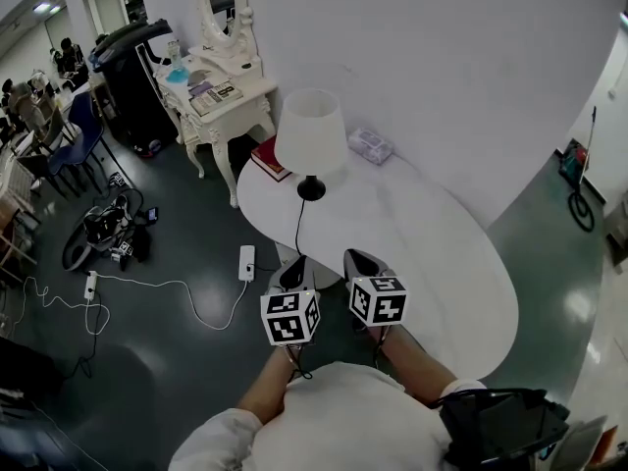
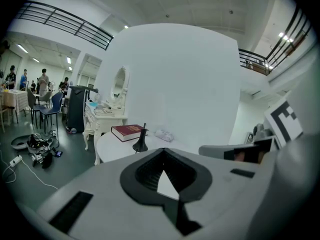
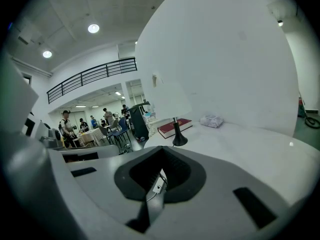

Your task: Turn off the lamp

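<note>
The one lamp [image 1: 310, 135], with a white shade on a black stem and a round black foot, stands upright near the far left edge of the white oval table [image 1: 442, 253]. Its single black cord [image 1: 298, 226] runs from the foot across the tabletop toward the person. Two more things lie on the table: one red book [image 1: 267, 157] just behind the lamp to the left, and one clear wrapped packet [image 1: 370, 145] behind it to the right, by the wall.

Two grippers hover side by side over the near edge of the table, both pointing at the lamp and well short of it. The left gripper [image 1: 292, 269] is over the cord, with its jaws together and nothing between them. The right gripper [image 1: 358, 261] also has its jaws closed and holds nothing.

On the floor to the left are two white power strips [image 1: 246, 262], and one white dressing table [image 1: 221, 96] with an oval mirror stands further back.
</note>
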`<action>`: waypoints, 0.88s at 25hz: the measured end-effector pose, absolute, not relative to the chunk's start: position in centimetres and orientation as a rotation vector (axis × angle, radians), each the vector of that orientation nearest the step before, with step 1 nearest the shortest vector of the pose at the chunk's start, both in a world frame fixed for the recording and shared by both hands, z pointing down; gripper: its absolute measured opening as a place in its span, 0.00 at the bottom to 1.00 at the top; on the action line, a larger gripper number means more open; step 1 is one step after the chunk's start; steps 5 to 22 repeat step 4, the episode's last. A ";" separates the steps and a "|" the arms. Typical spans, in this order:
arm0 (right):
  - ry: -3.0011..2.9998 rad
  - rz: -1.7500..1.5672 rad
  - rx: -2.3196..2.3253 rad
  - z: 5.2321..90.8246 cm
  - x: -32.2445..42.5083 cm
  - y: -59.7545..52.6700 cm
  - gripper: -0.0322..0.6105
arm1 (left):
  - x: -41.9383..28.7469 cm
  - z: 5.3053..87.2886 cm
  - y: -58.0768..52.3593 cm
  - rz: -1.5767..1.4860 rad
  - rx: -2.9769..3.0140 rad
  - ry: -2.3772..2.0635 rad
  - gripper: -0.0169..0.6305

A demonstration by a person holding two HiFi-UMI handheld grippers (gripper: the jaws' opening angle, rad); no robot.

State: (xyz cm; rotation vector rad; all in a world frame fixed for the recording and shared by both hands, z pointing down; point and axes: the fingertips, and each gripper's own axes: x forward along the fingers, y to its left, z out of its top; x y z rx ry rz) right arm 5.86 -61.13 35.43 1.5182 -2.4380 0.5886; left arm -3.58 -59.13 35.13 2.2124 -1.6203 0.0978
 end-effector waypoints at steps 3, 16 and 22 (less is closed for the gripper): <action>-2.435 0.587 1.519 35.4 5.8 -61.1 0.05 | -3.8 35.3 -59.1 0.098 2.205 -1.623 0.04; -2.434 0.587 1.519 35.4 5.8 -61.1 0.05 | -3.8 35.4 -59.1 0.097 2.202 -1.624 0.04; -2.434 0.587 1.519 35.4 5.8 -61.1 0.05 | -3.8 35.4 -59.1 0.097 2.202 -1.624 0.04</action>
